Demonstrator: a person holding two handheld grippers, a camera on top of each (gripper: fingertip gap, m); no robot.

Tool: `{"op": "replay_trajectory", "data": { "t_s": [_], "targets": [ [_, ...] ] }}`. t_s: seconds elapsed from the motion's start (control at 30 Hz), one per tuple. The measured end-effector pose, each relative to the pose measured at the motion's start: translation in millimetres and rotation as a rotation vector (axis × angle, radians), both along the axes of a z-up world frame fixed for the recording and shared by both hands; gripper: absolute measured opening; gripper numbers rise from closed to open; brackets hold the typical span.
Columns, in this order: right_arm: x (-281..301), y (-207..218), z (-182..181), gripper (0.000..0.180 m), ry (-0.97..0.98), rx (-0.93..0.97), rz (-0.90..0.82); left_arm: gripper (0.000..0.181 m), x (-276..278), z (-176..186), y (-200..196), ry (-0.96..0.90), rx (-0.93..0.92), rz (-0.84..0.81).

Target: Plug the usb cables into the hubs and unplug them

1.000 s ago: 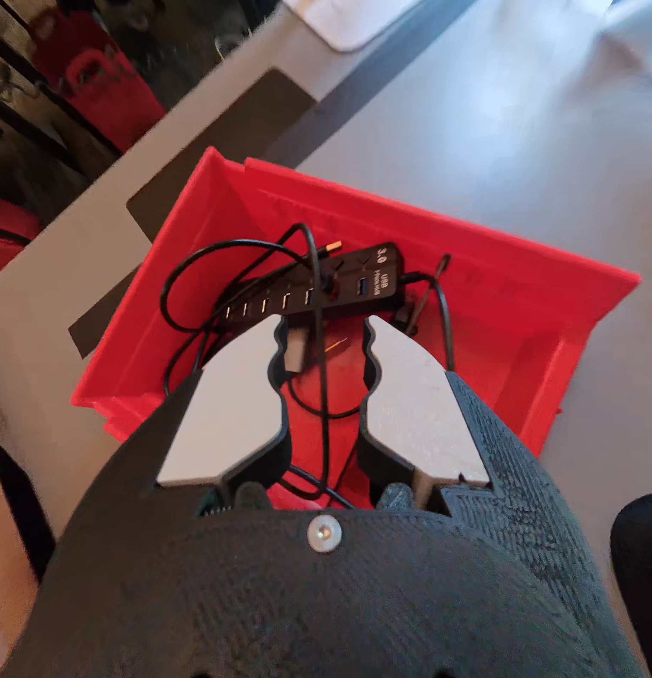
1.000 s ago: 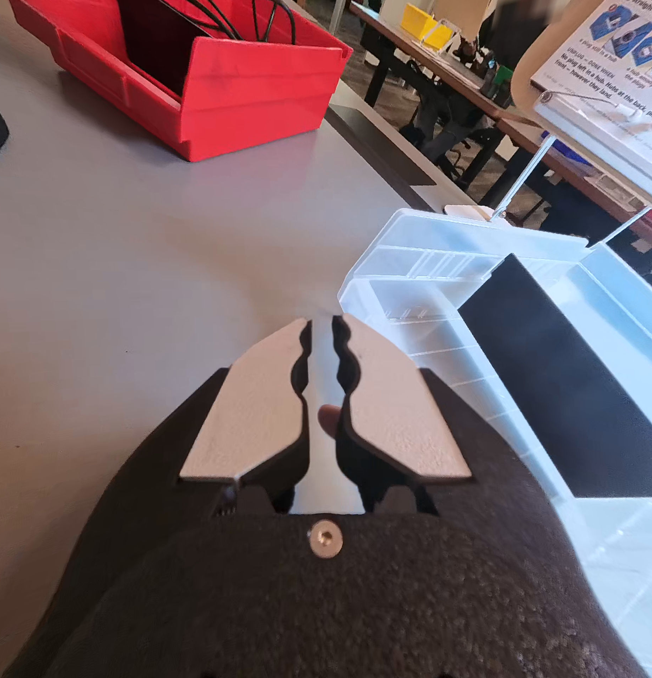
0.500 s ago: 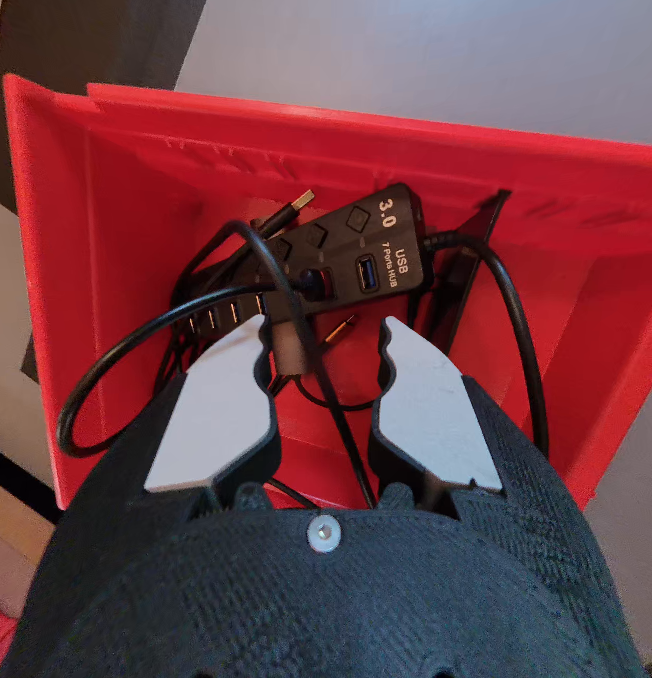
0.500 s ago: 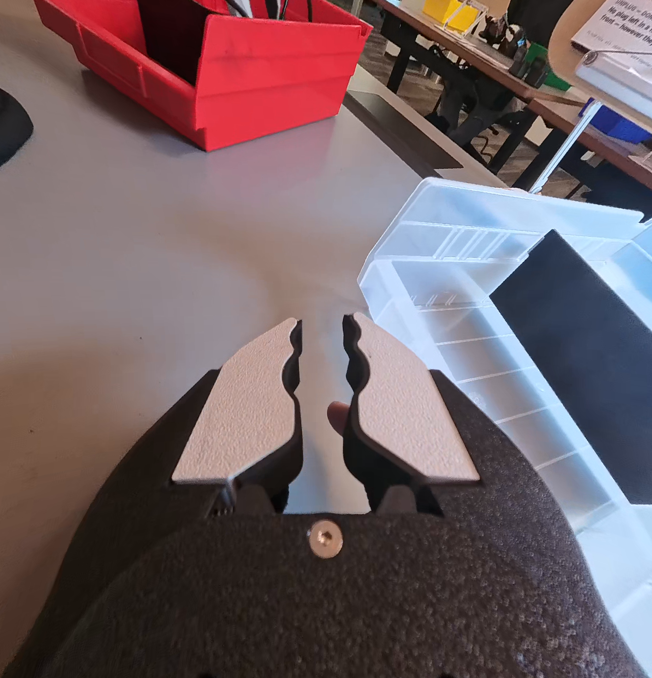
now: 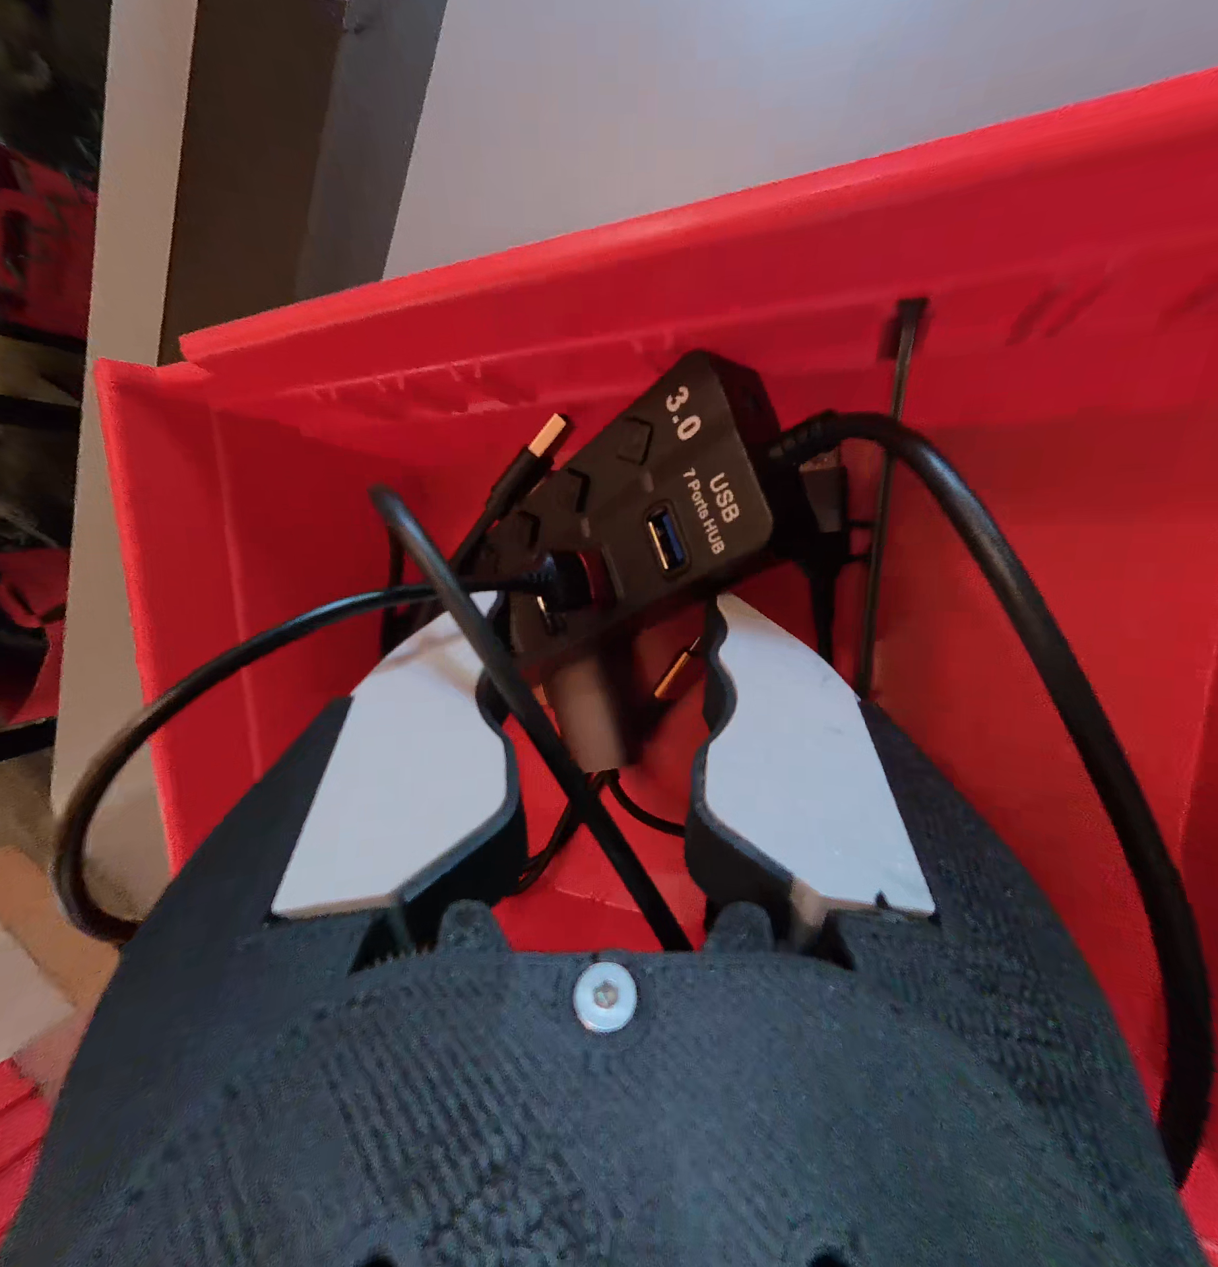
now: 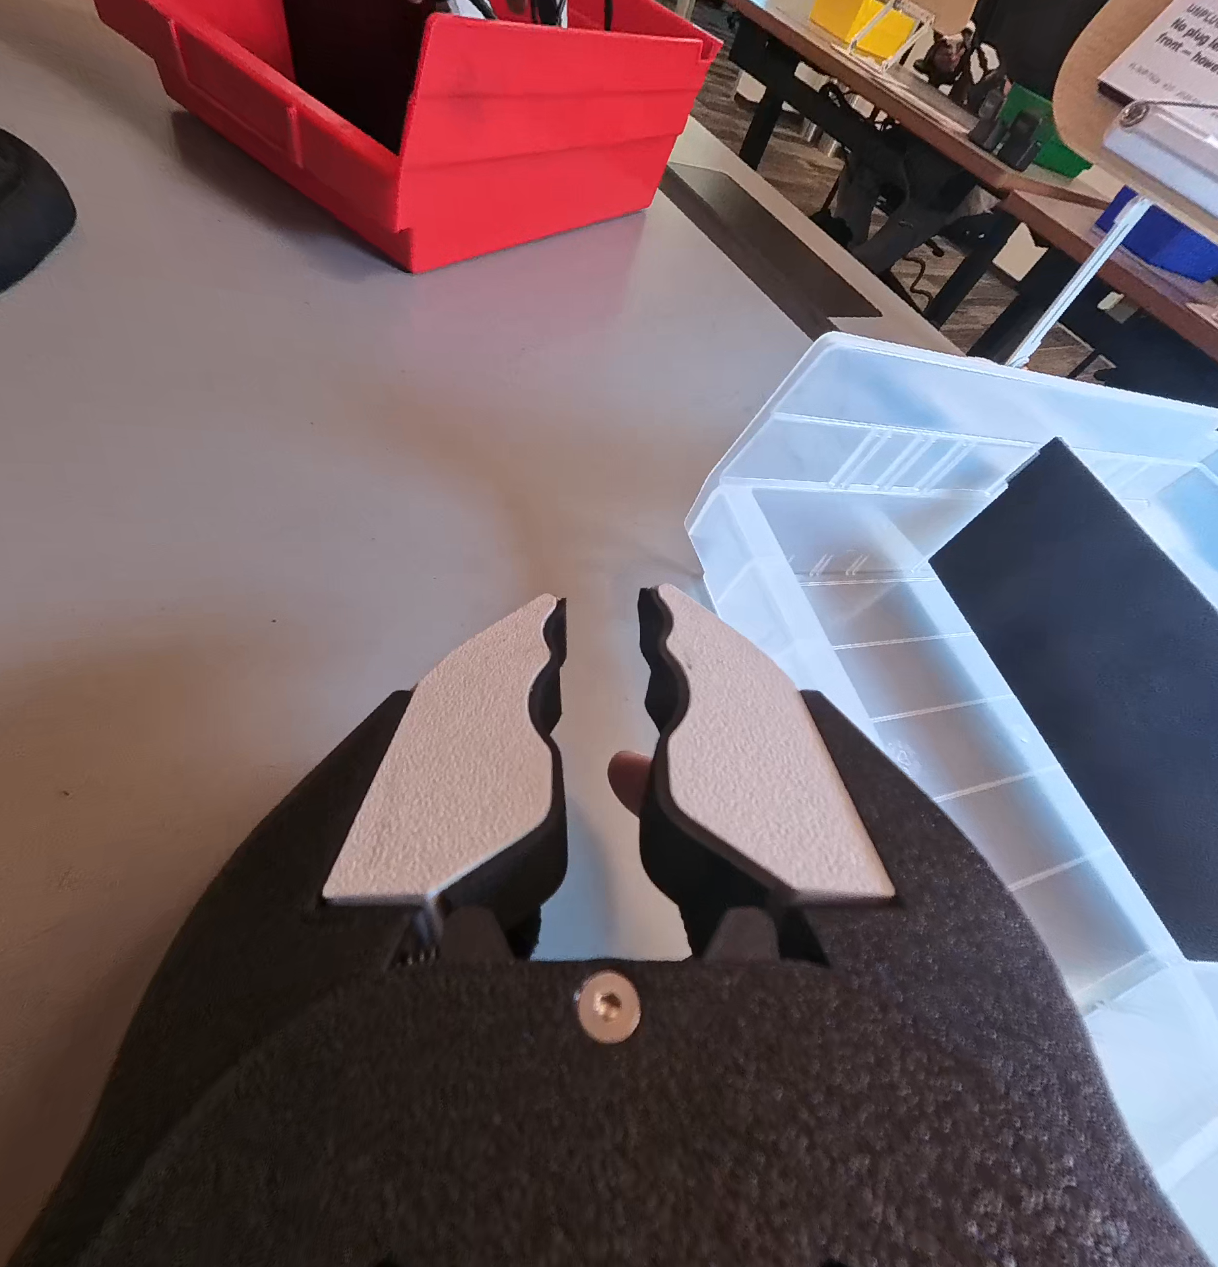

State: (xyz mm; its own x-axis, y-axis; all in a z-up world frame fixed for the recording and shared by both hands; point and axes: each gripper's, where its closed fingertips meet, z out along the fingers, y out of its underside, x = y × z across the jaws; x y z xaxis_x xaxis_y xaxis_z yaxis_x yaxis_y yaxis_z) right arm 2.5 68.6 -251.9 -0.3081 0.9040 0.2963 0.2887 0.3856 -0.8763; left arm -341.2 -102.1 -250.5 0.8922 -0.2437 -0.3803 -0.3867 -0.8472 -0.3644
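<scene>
A black USB hub (image 5: 647,507) lies tilted inside a red bin (image 5: 1004,274), tangled in black cables (image 5: 1045,617). A gold-tipped plug (image 5: 548,439) sticks up beside the hub, and another gold tip (image 5: 675,675) lies below it. My left gripper (image 5: 603,617) is open inside the bin, just under the hub. A grey plug body (image 5: 586,713) sits between its fingers, and I cannot tell whether it touches them. My right gripper (image 6: 601,603) is slightly open and empty above the grey table (image 6: 250,480). The red bin (image 6: 524,137) is far ahead of it.
A clear plastic box (image 6: 832,603) with a black insert (image 6: 1107,651) stands just right of the right gripper. A dark rounded object (image 6: 10,206) lies at the table's left. The table edge (image 6: 764,226) and other desks (image 6: 1004,158) are beyond. My right fingertips sit around 40 cm from my left ones.
My left gripper has gone deeper into the bin toward the hub, and the grey plug now lies between its fingers. My right gripper has opened a little.
</scene>
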Motion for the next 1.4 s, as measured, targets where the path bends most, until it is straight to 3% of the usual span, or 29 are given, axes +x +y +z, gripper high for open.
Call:
{"op": "replay_trajectory", "data": {
  "t_s": [0.23, 0.43, 0.57, 0.67, 0.8, 0.97, 1.07, 1.23, 1.4],
  "targets": [
    [-0.2, -0.6, -1.4, 0.020, -0.002, 0.019, -0.004, 0.044, 1.9, -1.9, -1.2, -0.112, 0.020, -0.043],
    [-1.1, 0.5, -2.7, 0.019, -0.006, 0.034, -0.019, 0.053, -13.7, -6.9, 5.9, 0.175, -0.038, -0.141],
    [-1.5, 0.4, -2.2, 0.018, -0.003, 0.030, -0.026, 0.032, -18.8, -1.3, 9.3, 0.277, 0.017, -0.132],
    [-0.4, -1.5, -1.8, 0.017, 0.001, 0.034, -0.021, 0.028, -24.0, 15.8, 4.6, 0.301, 0.071, -0.075],
    [0.9, -4.8, -1.1, 0.016, 0.005, 0.044, -0.008, 0.026, -17.2, 57.2, 1.9, 0.198, 0.220, 0.005],
    [2.8, -7.4, 4.9, 0.016, 0.029, 0.061, -0.003, 0.023, 4.0, 134.3, 1.2, 0.070, 0.446, 0.036],
    [3.8, -8.4, 8.1, 0.016, 0.040, 0.061, -0.003, 0.023, 12.7, 174.7, -1.4, 0.091, 0.520, 0.035],
    [5.3, -9.4, 9.7, 0.016, 0.049, 0.077, -0.005, 0.024, 29.5, 210.0, -6.6, 0.122, 0.531, 0.008],
    [6.1, -9.4, 17.4, 0.016, 0.082, 0.076, -0.007, 0.023, 74.9, 243.0, -5.3, 0.014, 0.633, -0.096]
  ]
}}
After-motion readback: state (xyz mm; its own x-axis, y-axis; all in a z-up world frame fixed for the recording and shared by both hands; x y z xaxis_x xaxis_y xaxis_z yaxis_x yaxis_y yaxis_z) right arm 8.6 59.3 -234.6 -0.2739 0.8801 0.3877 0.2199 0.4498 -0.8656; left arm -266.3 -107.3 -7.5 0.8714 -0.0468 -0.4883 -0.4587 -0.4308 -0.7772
